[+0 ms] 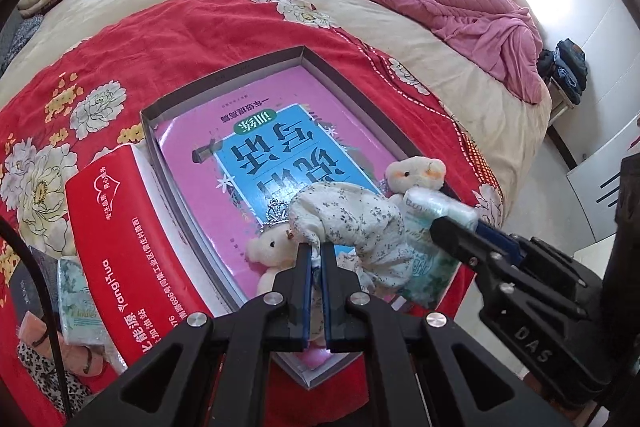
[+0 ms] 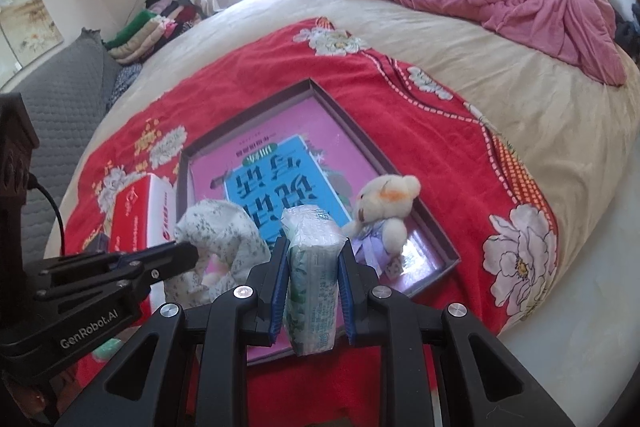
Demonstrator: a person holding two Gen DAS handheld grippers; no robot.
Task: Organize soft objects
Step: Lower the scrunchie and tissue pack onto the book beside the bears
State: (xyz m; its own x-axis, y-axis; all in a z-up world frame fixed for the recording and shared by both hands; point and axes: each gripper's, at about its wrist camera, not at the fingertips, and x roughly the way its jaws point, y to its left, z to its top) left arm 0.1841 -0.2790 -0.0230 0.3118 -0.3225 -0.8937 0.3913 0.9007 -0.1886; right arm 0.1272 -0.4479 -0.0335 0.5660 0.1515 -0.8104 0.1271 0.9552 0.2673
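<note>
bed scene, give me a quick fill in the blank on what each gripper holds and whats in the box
The left gripper is shut on a floral ____. The right gripper is shut on a pack of ____. The shallow box lies on a ____ floral blanket. A teddy bear sits ____ the box.

Missing words: cloth; tissues; red; inside
</note>
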